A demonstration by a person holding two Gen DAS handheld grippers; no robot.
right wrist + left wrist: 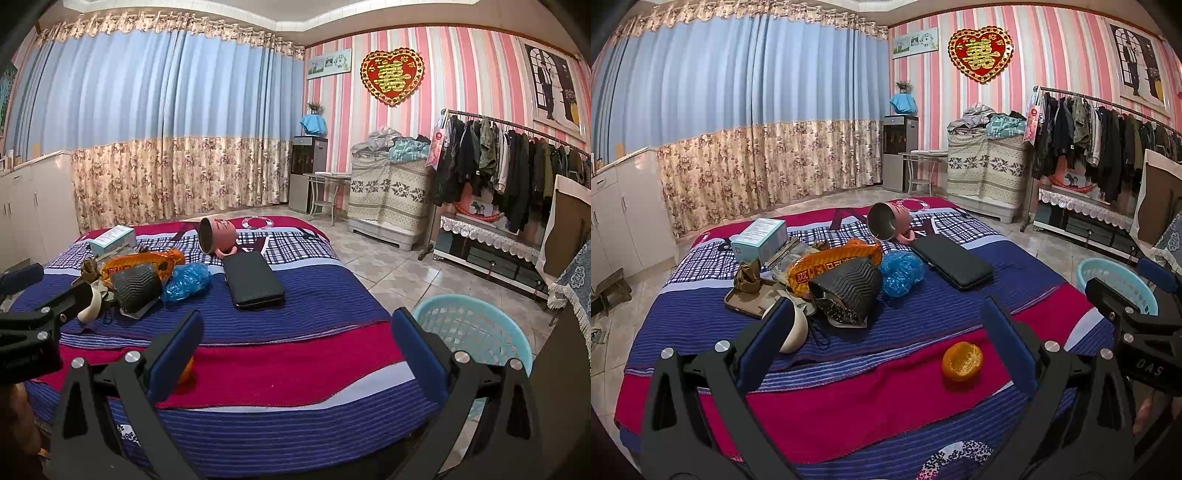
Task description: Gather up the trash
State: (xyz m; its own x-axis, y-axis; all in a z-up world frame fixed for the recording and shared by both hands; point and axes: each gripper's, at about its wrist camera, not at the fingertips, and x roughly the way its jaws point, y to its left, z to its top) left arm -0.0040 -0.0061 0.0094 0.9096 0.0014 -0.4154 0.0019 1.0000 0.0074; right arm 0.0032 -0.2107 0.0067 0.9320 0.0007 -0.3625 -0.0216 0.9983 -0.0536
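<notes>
Orange peel point(962, 361), a hollowed half-shell with its pale pith turned up, is recorded on the magenta band of the bedspread point(849, 402), near the bed's front edge and apart from the heap of clutter further back. From the left gripper point(886, 332) it is placed ahead and toward the right finger, just inside that finger's blue pad point(1008, 343); no long axis is noted, the piece being roundish. From the right gripper point(295, 343) the same peel is seen only as a sliver behind the left finger's pad point(173, 354), well off to the left. The left gripper is therefore judged the nearer tool. Both grippers are held low over the bed, level, fingers pointing across it, jaws spread wide and empty. Turquoise basket point(476, 328), taken as the likely receptacle, stands on the floor at the bed's right side, nearest the right gripper. A slight rightward shift and forward reach by the left gripper is judged to be required
</notes>
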